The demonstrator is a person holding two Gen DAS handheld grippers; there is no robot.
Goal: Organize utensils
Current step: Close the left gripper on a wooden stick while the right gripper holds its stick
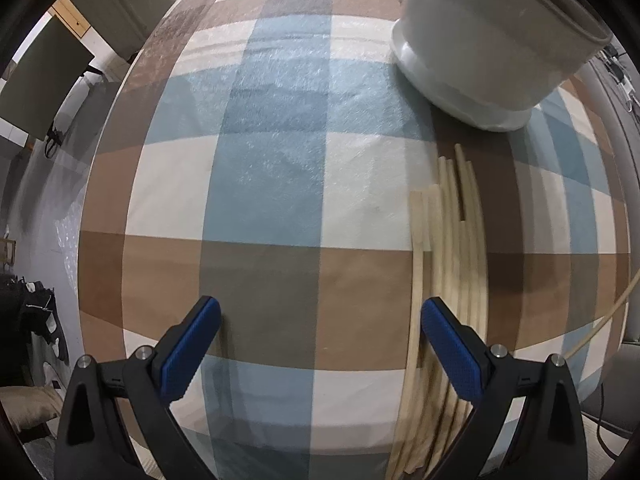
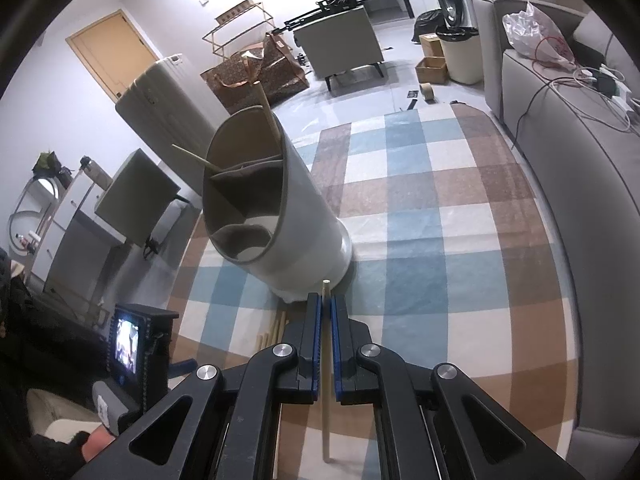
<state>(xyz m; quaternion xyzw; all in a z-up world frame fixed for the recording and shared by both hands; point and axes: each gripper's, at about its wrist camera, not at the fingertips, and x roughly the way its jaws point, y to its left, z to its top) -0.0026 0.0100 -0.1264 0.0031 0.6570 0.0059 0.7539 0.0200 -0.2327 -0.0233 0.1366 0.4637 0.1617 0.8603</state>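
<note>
Right gripper [image 2: 326, 308] fingers clamped on one chopstick [image 2: 326, 380]; left gripper [image 1: 320, 320] fingers apart, chopstick pile [image 1: 452, 280] beside right finger.

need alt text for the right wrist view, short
The right gripper is shut on a single wooden chopstick, aimed toward a grey divided holder on a checked tablecloth. Two chopsticks already stick out of the holder.

Table covered by a checked cloth [image 1: 280, 184] in blue, brown and white. On it stands a grey-white divided utensil holder [image 2: 280, 216], upright. A bundle of pale wooden chopsticks [image 1: 452, 264] lies flat just beside its base.
</note>
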